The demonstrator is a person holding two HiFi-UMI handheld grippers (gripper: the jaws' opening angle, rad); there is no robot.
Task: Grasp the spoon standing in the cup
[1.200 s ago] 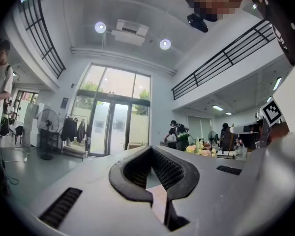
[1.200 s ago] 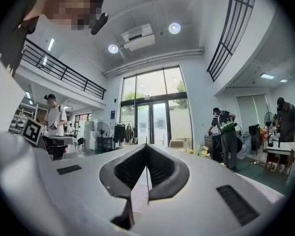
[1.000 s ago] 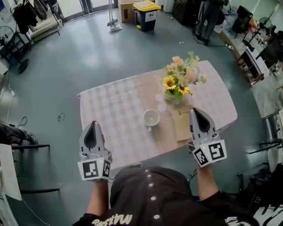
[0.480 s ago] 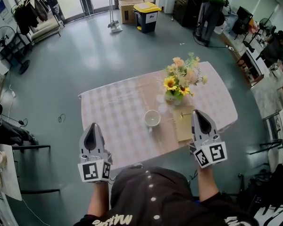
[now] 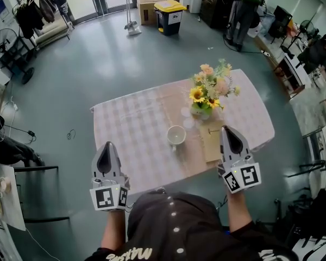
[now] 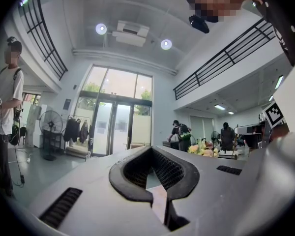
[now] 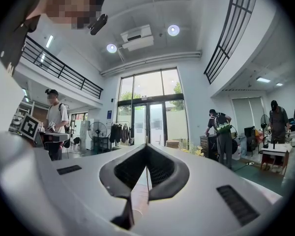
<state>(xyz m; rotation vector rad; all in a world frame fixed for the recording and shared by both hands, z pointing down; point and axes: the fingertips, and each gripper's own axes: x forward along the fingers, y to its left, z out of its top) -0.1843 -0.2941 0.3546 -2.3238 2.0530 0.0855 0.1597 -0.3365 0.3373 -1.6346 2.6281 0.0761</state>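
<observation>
At the table's (image 5: 130,124) near side, the left tool (image 5: 107,145) and right tool (image 5: 226,130) are both clenched on nothing

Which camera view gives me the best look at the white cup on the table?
The head view. It looks down on the round white cup, unobstructed on the cloth-covered table, on the person's side of the sunflower bouquet. Neither gripper view shows the cup; both look out across the room.

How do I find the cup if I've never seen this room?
Find the table with the pale checked cloth, in the middle of the grey floor. A bunch of flowers with a yellow sunflower stands on it. The cup sits just in front of them, towards the person: it is plain white and round.
</observation>
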